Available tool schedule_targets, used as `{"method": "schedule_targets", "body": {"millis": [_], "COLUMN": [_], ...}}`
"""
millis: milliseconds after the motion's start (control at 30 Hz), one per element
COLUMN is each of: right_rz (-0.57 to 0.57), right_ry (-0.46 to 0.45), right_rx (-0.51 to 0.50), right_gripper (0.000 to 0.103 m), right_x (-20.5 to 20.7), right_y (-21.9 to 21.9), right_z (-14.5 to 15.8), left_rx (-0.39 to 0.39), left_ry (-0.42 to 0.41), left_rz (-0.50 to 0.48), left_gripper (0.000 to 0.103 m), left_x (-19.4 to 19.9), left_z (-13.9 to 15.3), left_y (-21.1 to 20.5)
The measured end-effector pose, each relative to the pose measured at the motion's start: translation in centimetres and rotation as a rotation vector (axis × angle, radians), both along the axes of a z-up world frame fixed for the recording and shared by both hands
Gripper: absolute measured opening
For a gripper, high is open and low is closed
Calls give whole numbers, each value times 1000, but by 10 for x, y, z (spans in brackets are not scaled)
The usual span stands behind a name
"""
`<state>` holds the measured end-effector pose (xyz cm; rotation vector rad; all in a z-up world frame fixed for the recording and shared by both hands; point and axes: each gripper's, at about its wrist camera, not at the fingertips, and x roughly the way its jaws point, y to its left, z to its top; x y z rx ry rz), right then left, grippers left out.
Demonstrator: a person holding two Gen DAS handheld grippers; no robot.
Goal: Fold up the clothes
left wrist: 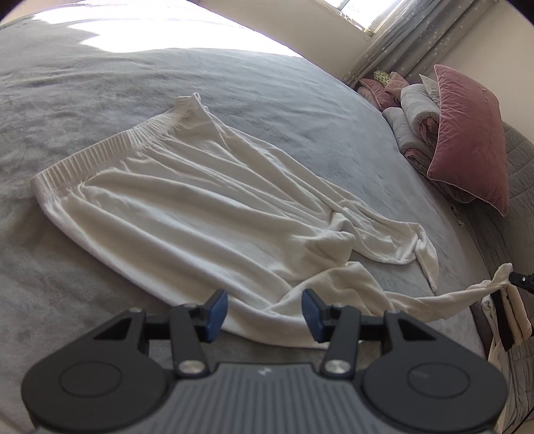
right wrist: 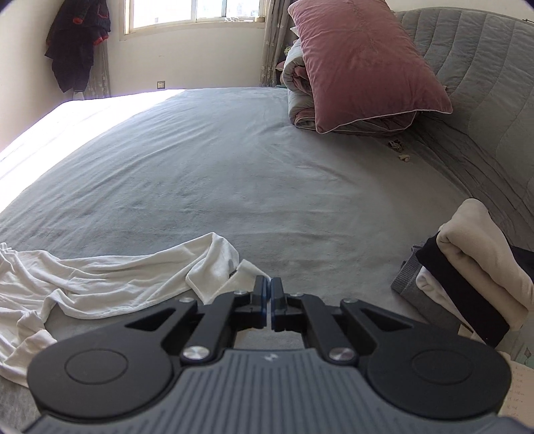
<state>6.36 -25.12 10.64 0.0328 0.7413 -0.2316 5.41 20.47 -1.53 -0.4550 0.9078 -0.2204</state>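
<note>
**Counted on and around the bed**

One bed (right wrist: 233, 160), grey-covered. One white garment (left wrist: 200, 207), spread loose with a ribbed waistband. Two claws: left claw (left wrist: 264, 315) with pads apart, right claw (right wrist: 268, 298) pinched on a corner of the white cloth. One large pink pillow (right wrist: 363, 63), leaning on one rolled quilt (right wrist: 298, 90); further small pink cushions behind in the left wrist view, number unclear. One stack of folded clothes (right wrist: 474, 267), with at least four layers showing: cream, black, white, grey. One dark garment (right wrist: 78, 40) hanging on the wall. One window (right wrist: 193, 13). One wall socket (right wrist: 161, 84).
</note>
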Motion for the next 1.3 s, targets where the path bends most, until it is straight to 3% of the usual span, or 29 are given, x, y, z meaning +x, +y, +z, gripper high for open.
{"method": "schedule_targets", "body": {"millis": [367,433,600,700,1100,1167,1233,1267,1300], "right_rz": [-15,-6,13,4,-30,-31,-25,-23,-22], "right_ry": [62,75,120,135,149,138,121,121,124], "right_rx": [48,60,95,115,322,348,366,382,389], "right_gripper": [0,14,19,44,44,34,7,6,5], "right_x": [5,5,7,6,9,7,4,4,5], "right_y": [-9,-8,-10,-16,-45,-49,-54,-57,-59], "right_z": [-25,-31,-54,-68,-120,-128,-131,-130,-127], "left_rx": [2,3,7,8,-19,4,22,28,30], "left_ry": [-20,-30,-48,-59,-14,-9,-12,-15,-17], "left_rz": [-35,-57,-118,-170,-303,-309,-306,-298,-289], "left_gripper": [50,50,50,50,50,49,40,35,22], "left_x": [1,2,7,10,32,33,35,36,38], "left_z": [4,5,9,10,-5,-9,-12,-14,-16], "left_y": [-11,-20,-46,-67,-147,-156,-162,-163,-164]}}
